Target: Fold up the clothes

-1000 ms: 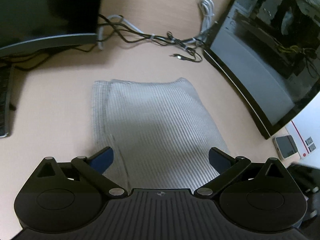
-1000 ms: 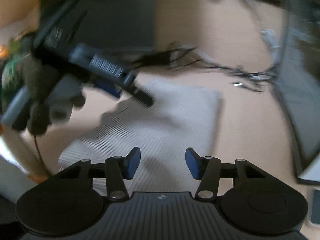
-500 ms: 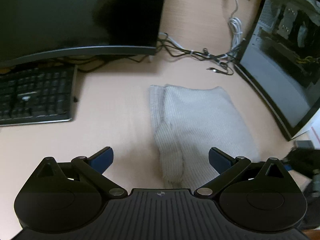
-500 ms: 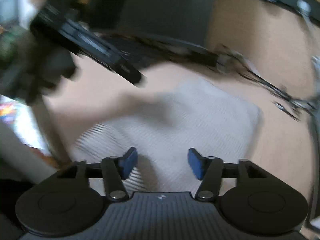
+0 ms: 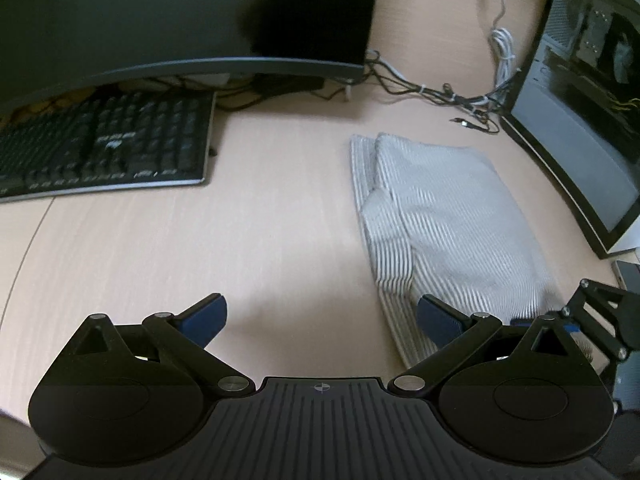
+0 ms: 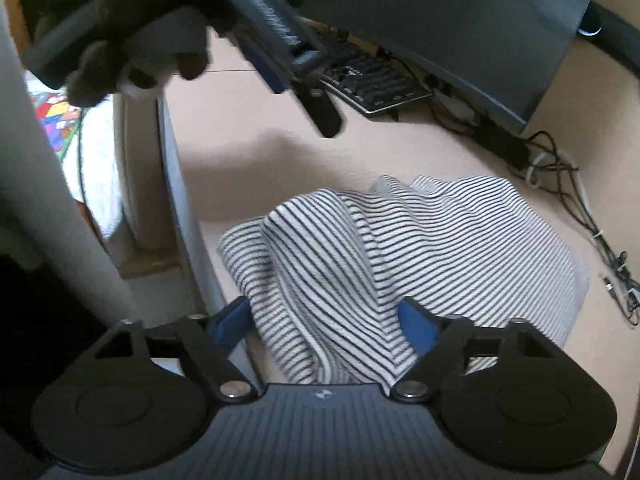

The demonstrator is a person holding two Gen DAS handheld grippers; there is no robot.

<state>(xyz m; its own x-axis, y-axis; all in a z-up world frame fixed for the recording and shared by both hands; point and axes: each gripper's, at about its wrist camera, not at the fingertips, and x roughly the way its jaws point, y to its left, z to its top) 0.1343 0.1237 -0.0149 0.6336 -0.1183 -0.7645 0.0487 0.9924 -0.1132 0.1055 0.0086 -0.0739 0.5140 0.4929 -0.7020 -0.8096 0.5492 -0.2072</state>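
Observation:
A folded black-and-white striped garment (image 5: 444,224) lies on the beige desk, right of centre in the left wrist view. My left gripper (image 5: 322,318) is open and empty, held above the bare desk to the garment's left. In the right wrist view the garment (image 6: 400,248) lies just ahead, with a raised fold between the open jaws of my right gripper (image 6: 326,322). The left gripper (image 6: 280,48) shows in that view at the upper left, held by a gloved hand. The right gripper's edge (image 5: 600,316) shows at the far right of the left wrist view.
A black keyboard (image 5: 100,152) and a dark curved monitor (image 5: 180,16) stand at the back left. A second monitor (image 5: 580,128) stands at the right. Tangled cables (image 5: 448,96) lie behind the garment. The desk's front edge (image 6: 180,184) drops off on the left.
My left gripper has pulled back and to the left, off the garment, so the keyboard has come into view. My right gripper has come closer to the garment's near fold.

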